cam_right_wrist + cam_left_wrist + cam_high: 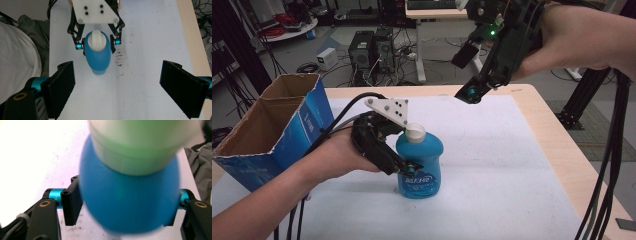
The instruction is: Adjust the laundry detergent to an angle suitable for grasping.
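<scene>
A blue bottle (420, 172) with a pale cap (415, 133) stands upright on the white mat. My left gripper (418, 161) reaches in from the left with one jaw on each side of the bottle's body. In the left gripper view the bottle (130, 200) sits between the black pads (72, 202), which lie close against its sides without squeezing. The right gripper view looks down on the bottle (97, 53) and the left gripper (98, 47). My right gripper (468, 75) hangs in the air above the table's far side, and its jaws (123, 87) stand wide open with nothing between them.
An open blue cardboard box (277, 125) stands at the table's left edge, close to the left forearm. The white mat (492, 165) covers a wooden table (557, 145). Computers and cables (372, 50) sit on the floor beyond.
</scene>
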The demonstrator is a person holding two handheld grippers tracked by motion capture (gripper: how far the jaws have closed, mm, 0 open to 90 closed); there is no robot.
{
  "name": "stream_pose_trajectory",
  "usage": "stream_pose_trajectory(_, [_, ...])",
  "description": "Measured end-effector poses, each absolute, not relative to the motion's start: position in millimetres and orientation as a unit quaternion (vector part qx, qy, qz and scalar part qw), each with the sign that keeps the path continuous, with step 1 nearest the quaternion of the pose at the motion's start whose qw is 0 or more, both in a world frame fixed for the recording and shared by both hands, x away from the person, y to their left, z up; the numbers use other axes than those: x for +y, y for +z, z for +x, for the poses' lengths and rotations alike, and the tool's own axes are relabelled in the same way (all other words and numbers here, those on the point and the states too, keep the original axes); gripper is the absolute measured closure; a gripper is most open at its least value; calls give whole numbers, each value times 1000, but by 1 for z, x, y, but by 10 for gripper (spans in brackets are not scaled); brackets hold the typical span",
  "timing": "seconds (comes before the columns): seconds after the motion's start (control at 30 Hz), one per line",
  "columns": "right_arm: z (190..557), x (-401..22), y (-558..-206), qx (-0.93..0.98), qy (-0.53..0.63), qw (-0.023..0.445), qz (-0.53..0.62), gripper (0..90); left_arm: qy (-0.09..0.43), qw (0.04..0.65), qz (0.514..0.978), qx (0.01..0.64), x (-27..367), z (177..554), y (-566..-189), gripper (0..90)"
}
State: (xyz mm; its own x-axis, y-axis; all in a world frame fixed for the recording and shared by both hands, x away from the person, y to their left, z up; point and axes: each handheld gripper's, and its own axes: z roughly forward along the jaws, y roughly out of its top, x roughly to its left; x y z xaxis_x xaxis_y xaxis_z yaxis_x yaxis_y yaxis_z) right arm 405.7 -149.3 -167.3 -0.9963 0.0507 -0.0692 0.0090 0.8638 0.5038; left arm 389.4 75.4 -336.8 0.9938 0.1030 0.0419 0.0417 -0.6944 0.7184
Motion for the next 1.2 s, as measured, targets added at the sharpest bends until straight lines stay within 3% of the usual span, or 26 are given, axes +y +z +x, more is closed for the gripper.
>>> stream_pose_trajectory(0.2, [407, -148, -168, 964, 262, 38, 14, 123, 67, 353, 930, 74, 94, 386, -317, 196])
stream_pose_trajectory(0.3, [408, -147, -169, 965, 260, 37, 13, 123, 88, 321, 938, 93, 101, 384, -305, 184])
stream_pose_trajectory(0.67, [409, -144, -170, 965, 258, 35, 10, 123, 96, 293, 942, 131, 123, 390, -273, 183])
stream_pose_trajectory(0.77, [409, -145, -171, 965, 258, 36, 13, 122, 104, 237, 954, 153, 134, 400, -260, 183])
stream_pose_trajectory(1.2, [412, -143, -177, 966, 254, 33, 16, 123, 124, 168, 953, 220, 148, 418, -239, 183])
